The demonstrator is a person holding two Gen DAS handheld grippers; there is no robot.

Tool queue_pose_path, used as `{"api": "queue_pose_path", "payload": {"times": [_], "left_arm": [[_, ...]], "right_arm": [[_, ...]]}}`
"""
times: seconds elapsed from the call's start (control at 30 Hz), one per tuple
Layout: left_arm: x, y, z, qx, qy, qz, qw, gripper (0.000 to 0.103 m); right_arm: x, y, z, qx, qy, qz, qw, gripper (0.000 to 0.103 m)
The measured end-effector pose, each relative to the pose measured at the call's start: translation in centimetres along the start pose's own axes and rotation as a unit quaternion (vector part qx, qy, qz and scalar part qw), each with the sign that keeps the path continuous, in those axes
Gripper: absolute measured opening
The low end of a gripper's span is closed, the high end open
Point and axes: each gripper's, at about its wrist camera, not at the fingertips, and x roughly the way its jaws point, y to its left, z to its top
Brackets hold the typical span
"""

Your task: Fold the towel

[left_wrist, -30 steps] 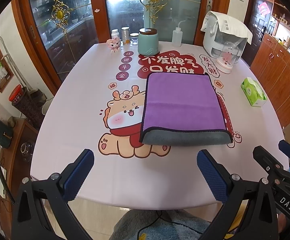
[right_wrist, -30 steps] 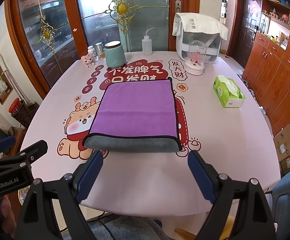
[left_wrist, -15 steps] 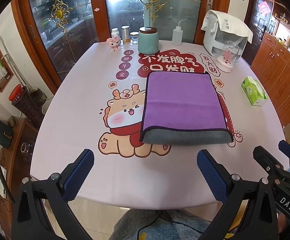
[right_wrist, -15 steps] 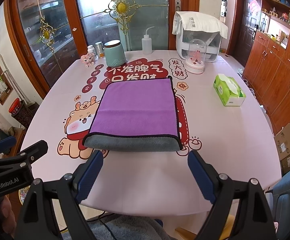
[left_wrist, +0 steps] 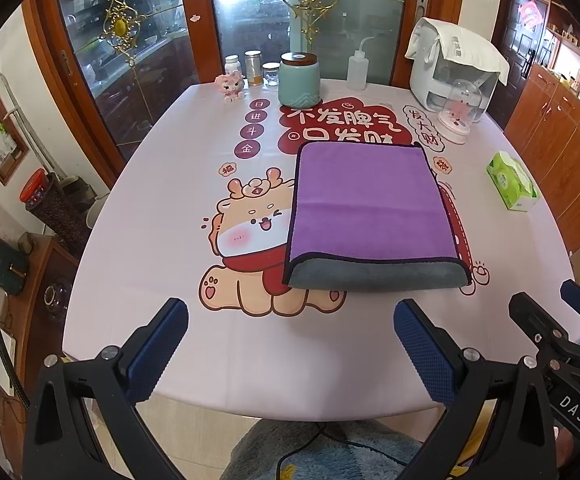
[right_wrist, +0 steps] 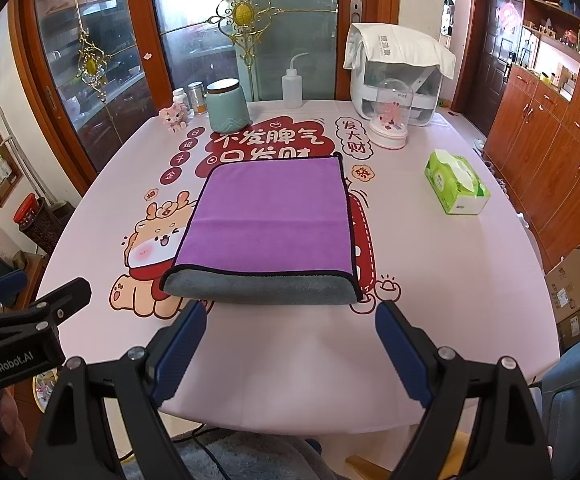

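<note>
A towel, purple on top with a grey underside and black trim, lies folded flat in the middle of the table; its rolled grey fold faces me. It also shows in the right wrist view. My left gripper is open and empty, held back over the table's near edge, short of the towel. My right gripper is open and empty, just before the towel's near fold. Each gripper shows at the edge of the other's view.
The table has a pink printed cloth. At the back stand a teal canister, small jars, a squeeze bottle and a white appliance with a glass dome. A green tissue pack lies at the right.
</note>
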Motion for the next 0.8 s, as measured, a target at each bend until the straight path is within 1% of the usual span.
{"api": "queue_pose_path", "payload": {"times": [0.2, 0.4, 0.6, 0.73, 0.8], "left_arm": [[0.6, -0.1, 0.7, -0.001, 0.007, 0.001, 1.0000, 0.102], [1.4, -0.2, 1.3, 0.006, 0.019, 0.002, 0.9998, 0.102], [2.6, -0.5, 2.3, 0.015, 0.026, -0.003, 0.9995, 0.102], [4.0, -0.5, 3.1, 0.033, 0.031, -0.013, 0.9989, 0.102], [5.1, -0.4, 3.5, 0.044, 0.036, -0.015, 0.9983, 0.102]], "right_arm": [[0.3, 0.0, -0.2, 0.001, 0.002, -0.002, 1.000, 0.087], [1.0, -0.5, 0.5, -0.001, 0.006, -0.008, 1.000, 0.087], [2.2, -1.2, 1.3, 0.010, 0.016, -0.018, 1.000, 0.087], [3.4, -1.7, 1.7, 0.015, 0.023, -0.023, 0.999, 0.087], [4.2, -2.0, 1.9, 0.012, 0.027, -0.039, 0.999, 0.087]]}}
